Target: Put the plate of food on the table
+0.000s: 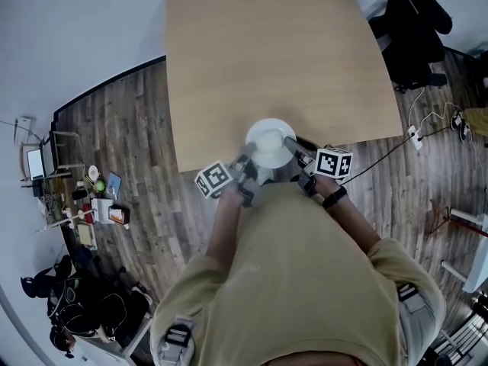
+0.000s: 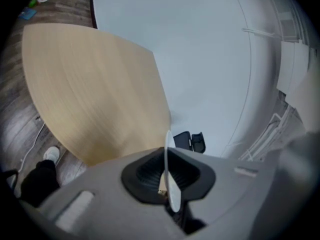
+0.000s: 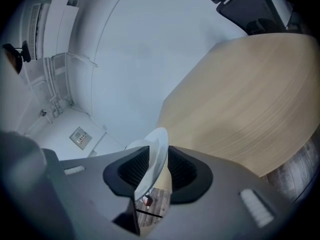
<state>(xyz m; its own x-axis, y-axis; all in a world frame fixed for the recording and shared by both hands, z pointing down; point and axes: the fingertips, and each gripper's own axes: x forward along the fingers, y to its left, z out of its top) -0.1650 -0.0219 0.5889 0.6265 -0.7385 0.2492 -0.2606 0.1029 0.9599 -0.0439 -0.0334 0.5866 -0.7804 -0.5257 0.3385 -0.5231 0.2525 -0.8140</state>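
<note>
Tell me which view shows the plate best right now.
The head view: the whole round plate shows from above at the near edge of the table, between the left gripper and right gripper. The left gripper view shows only its rim edge-on, pinched; the right gripper view, a rim slice between parted jaws.

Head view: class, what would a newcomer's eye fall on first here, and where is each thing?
The white plate stands out, at the near edge of the pale wooden table, right in front of the person. The left gripper is shut on its rim, while the right gripper has the opposite rim between open jaws.
</note>
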